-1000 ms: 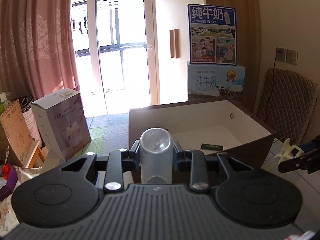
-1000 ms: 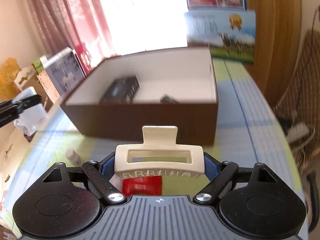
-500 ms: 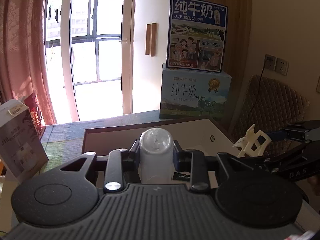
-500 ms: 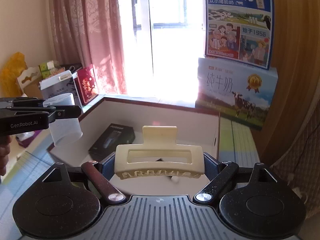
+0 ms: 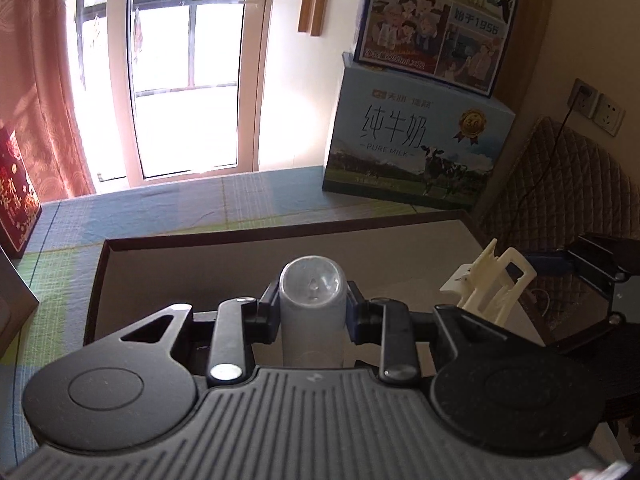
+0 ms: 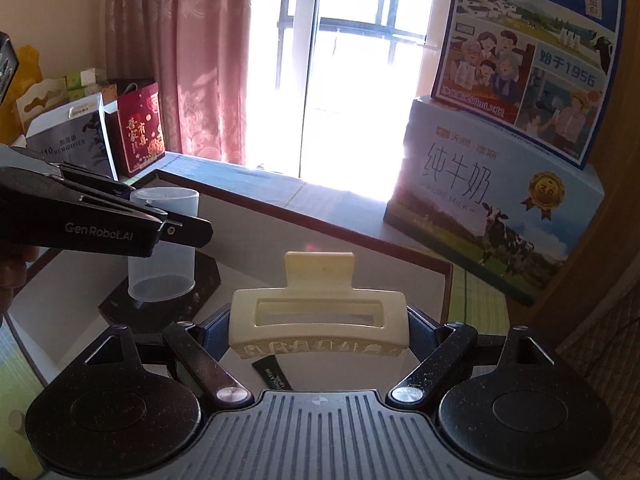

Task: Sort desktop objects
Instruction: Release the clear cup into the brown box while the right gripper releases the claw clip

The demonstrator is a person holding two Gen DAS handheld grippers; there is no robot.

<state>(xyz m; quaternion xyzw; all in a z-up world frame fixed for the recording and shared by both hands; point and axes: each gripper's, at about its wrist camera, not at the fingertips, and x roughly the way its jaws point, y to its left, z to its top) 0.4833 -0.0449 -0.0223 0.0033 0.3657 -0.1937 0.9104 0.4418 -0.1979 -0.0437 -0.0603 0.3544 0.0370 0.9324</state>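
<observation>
Above the brown box (image 5: pixel 296 236), my left gripper (image 5: pixel 311 312) pinches a translucent cup (image 5: pixel 311 304); my right gripper (image 6: pixel 318 324) clamps a cream hair claw (image 6: pixel 318 312). Only the right view shows a black case (image 6: pixel 200 280), probably lying inside.

Bright daylight pours through the tall white-framed glass door (image 5: pixel 192 80), washing out the view beyond. A pink patterned curtain (image 6: pixel 192 60) hangs to its side. The wall (image 5: pixel 592 20) is cream, with sockets (image 5: pixel 596 106) above a quilted brown chair back (image 5: pixel 560 184).
</observation>
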